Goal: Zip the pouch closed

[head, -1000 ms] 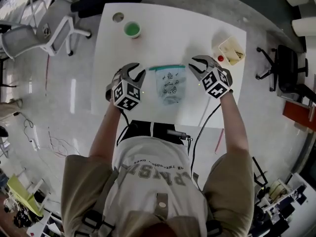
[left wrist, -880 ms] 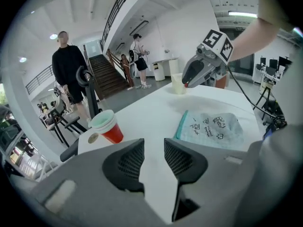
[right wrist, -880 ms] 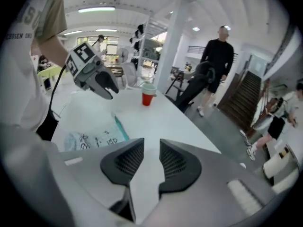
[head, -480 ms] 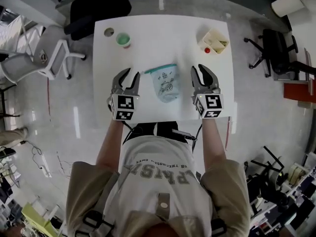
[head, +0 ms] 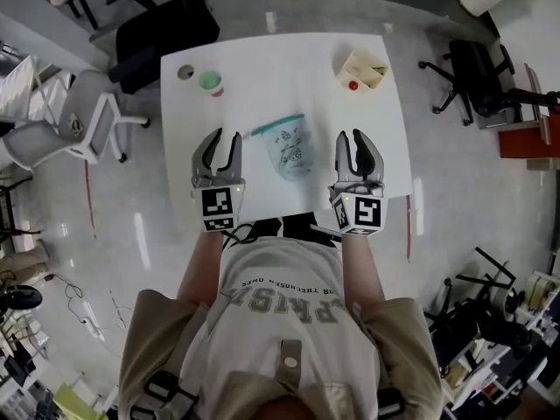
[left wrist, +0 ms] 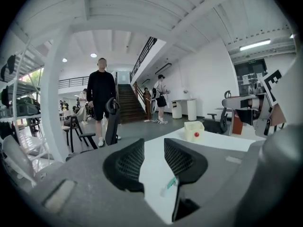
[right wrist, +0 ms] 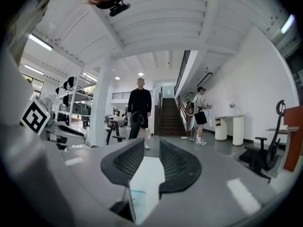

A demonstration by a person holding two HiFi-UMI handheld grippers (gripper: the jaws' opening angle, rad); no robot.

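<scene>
Head view: clear plastic pouch with a teal zip strip (head: 289,151) lies flat on the white table (head: 262,59), just ahead and between my left gripper (head: 222,143) and right gripper (head: 354,145) — strip crosswise, its free end toward the left.

Left gripper view: jaws wide apart, empty, teal end low right.

Right gripper view: jaws partly apart, empty — pouch low left, bare tabletop beyond.

Bright, even light.
The table (head: 289,77) is glaring white, the floor (head: 114,234) is shining, and my views are bending at dark edges, jaws blurring close up.
</scene>
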